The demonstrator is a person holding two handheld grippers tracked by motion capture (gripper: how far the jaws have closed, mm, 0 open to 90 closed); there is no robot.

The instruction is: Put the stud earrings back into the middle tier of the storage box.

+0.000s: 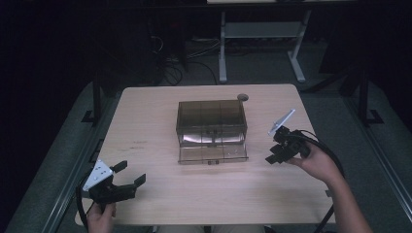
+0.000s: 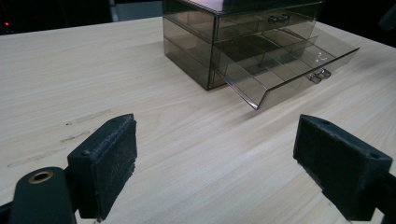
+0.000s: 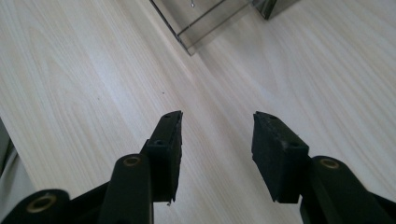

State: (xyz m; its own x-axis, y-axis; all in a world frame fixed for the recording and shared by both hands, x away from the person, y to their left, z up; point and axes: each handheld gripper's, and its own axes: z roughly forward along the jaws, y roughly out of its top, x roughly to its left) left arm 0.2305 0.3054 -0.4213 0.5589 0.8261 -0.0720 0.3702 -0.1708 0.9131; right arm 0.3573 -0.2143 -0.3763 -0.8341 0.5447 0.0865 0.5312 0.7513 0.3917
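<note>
- A smoked clear drawer box [image 1: 212,128] sat mid-table [image 1: 145,121], its lower drawer [image 1: 213,153] pulled out toward the near edge.
- The right gripper [image 1: 278,151], jaws spread and empty, hovered just right of that drawer, the nearer claw.
- The left gripper [image 1: 125,177], jaws wide apart, waited well apart at the near left.

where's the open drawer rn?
In the high view the bottom drawer sticks out of the smoky clear drawer box at the table's centre, toward the person, between the left claw and right claw.
</note>
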